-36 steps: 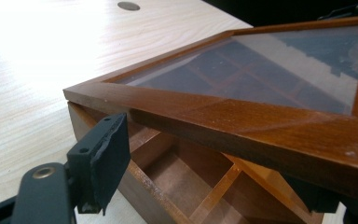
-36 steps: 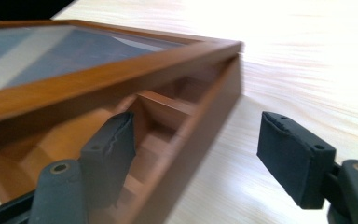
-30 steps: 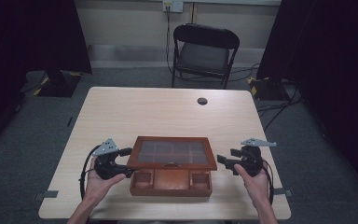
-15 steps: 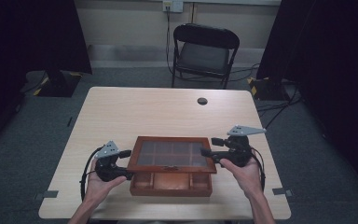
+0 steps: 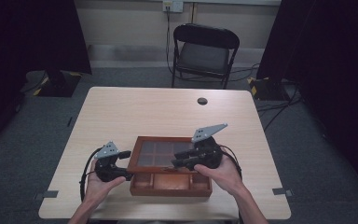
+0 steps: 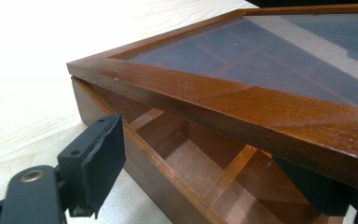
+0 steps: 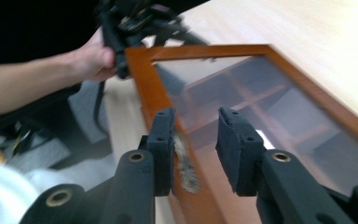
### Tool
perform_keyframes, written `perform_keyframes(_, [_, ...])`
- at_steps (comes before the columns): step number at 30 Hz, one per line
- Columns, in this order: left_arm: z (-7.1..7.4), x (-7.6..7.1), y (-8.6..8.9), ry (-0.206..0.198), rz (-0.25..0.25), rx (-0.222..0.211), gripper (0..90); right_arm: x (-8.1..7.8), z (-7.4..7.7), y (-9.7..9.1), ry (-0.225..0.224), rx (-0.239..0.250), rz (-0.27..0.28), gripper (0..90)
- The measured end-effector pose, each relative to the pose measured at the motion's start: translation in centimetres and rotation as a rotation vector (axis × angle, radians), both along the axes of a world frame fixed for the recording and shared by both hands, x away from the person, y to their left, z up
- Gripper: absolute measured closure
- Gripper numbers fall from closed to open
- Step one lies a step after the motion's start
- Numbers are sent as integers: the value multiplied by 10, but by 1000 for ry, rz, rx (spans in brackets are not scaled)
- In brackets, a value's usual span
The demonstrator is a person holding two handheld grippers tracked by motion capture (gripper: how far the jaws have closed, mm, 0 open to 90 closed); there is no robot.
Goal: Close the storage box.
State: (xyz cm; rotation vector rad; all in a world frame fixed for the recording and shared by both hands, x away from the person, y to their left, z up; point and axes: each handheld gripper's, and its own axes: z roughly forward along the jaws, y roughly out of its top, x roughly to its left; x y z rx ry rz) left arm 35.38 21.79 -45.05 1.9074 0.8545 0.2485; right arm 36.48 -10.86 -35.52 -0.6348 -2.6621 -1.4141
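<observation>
**Glass lid tilting up off the wooden box**

The right gripper [image 7: 196, 140] is straddling the near rail of the lid [image 5: 164, 154]; its jaws have just been closing, with the brown wooden frame between them. One pad is sitting against the rail's outer face, the other over the glass, and whether both are pressing is hard to make out. A frayed grey scrap is clinging to the pad by the rail.

The left gripper [image 6: 205, 172] is standing at the box's [image 5: 170, 183] corner, jaws spread and holding nothing, having just opened a little. One foam-faced black pad is hanging outside the wall, just beside it; the other is dipping inside a compartment, half cut off under the lid's edge.

The box is resting on the pale desk [image 5: 135, 112], directly ahead of both grippers. Thin dividers are showing through the reflective pane, blurred in the right gripper view.
</observation>
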Motion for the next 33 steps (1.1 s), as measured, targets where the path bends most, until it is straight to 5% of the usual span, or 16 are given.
perform_keyframes(8, [0, -1, 0, -2, 0, 4, 171, 3, -4, 17, 32, -81, 96, 773])
perform_keyframes(23, [-1, 1, -1, 5, -3, 19, 172, 9, -8, 20, 75, -104, 109, 820])
perform_keyframes(33, [-2, -1, 11, 8, 18, 46, 187, 7, -7, 22, 57, -110, 108, 822])
